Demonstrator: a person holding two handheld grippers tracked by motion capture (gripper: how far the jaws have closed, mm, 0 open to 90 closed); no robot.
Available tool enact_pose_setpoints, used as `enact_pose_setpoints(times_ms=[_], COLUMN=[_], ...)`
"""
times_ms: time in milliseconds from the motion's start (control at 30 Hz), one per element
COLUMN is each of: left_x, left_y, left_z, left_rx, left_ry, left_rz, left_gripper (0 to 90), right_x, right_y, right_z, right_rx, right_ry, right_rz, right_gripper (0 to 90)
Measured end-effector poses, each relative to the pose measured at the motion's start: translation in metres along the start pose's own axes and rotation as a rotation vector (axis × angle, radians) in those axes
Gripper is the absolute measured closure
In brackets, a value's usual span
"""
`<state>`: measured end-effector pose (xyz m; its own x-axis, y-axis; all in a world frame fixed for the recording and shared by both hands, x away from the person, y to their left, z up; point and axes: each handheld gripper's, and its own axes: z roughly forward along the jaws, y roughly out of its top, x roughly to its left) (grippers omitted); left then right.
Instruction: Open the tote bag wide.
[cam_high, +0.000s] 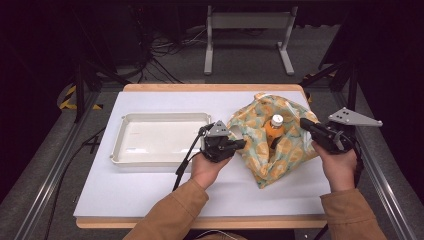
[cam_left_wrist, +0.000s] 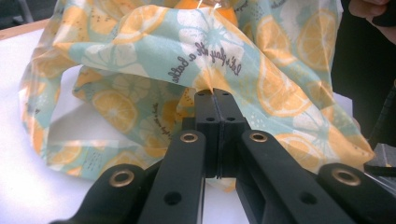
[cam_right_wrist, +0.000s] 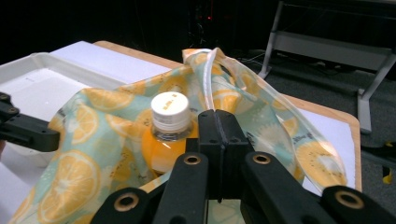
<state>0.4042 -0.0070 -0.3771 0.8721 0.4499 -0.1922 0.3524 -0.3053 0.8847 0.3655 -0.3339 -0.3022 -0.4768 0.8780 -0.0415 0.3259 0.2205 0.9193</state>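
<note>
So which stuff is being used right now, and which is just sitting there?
In use:
- left tongs, shut on the orange-print bag
- right tongs, shut on the same bag
- orange drink bottle, standing inside the bag

Just lying about:
- white tray

open white surface (cam_high: 150, 185): free along the near edge, between the forearms, and in the far strip behind the tray. obstacles: shallow white tray (cam_high: 120, 137) on the left half; lemon-print bag (cam_high: 260, 165) on the right half, an orange bottle (cam_high: 274, 131) upright in its mouth. left gripper (cam_high: 241, 144) and right gripper (cam_high: 304, 123) flank the bag, jaws closed on its cloth.
</note>
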Motion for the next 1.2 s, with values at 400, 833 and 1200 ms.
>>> enact_pose_setpoints(times_ms=[400,833,1200], left_x=[0.002,0.005,0.012], left_y=[-0.002,-0.01,-0.02], left_z=[-0.003,0.002,0.012], left_rx=[0.003,0.036,0.097], left_ry=[0.006,0.046,0.077], left_rz=[0.003,-0.004,-0.022], left_gripper=[89.8,89.7,89.7], right_x=[-0.022,-0.029,-0.034], right_y=[-0.01,-0.024,-0.048], right_z=[-0.001,0.008,0.024], right_rx=[-0.001,0.048,0.118], right_ry=[-0.037,-0.062,-0.058], right_rz=[0.08,0.097,0.112], right_gripper=[90.0,89.9,89.8])
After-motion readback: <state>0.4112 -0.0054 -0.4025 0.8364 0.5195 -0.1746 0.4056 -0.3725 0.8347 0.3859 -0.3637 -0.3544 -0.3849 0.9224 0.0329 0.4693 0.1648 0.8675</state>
